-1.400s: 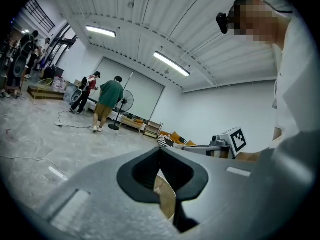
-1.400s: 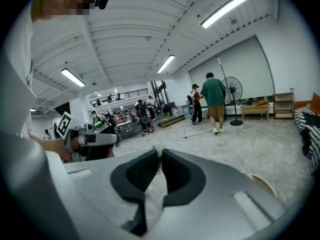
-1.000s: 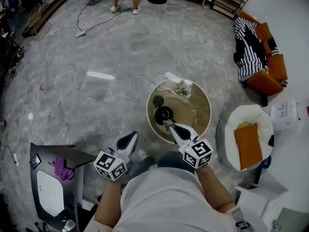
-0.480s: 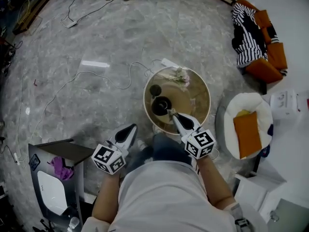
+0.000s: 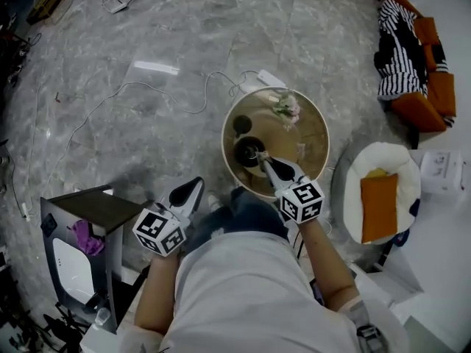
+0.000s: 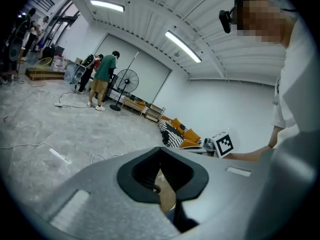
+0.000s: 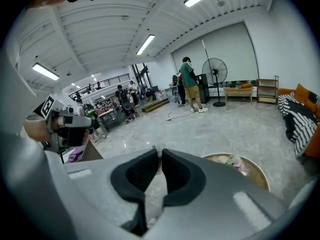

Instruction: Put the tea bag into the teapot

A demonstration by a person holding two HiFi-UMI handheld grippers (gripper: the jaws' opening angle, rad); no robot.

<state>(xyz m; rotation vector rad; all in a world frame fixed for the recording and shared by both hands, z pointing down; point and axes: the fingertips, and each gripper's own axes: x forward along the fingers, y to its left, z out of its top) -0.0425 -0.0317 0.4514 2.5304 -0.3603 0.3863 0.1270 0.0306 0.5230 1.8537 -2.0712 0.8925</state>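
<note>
I see the tea bag (image 5: 258, 154) only as a small pale scrap, its long axis too small to read. The right gripper (image 5: 260, 157) pinches it in near-closed tips over the dark teapot (image 5: 243, 150), by the table's (image 5: 310, 144) left edge. The left gripper (image 5: 193, 190) is closed and empty, off the table.

black teapot (image 5: 244, 150), tan table (image 5: 313, 140) (grey marbled floor (image 5: 147, 123))

Right gripper (image 7: 159, 151) nips the pale tea bag (image 7: 155, 146) near a round table (image 7: 250, 170)

White short-sleeved shirt (image 5: 243, 293) — grey left gripper (image 5: 196, 185) and right gripper (image 5: 260, 157), black-padded, square black-and-white markers (image 5: 302, 201).
</note>
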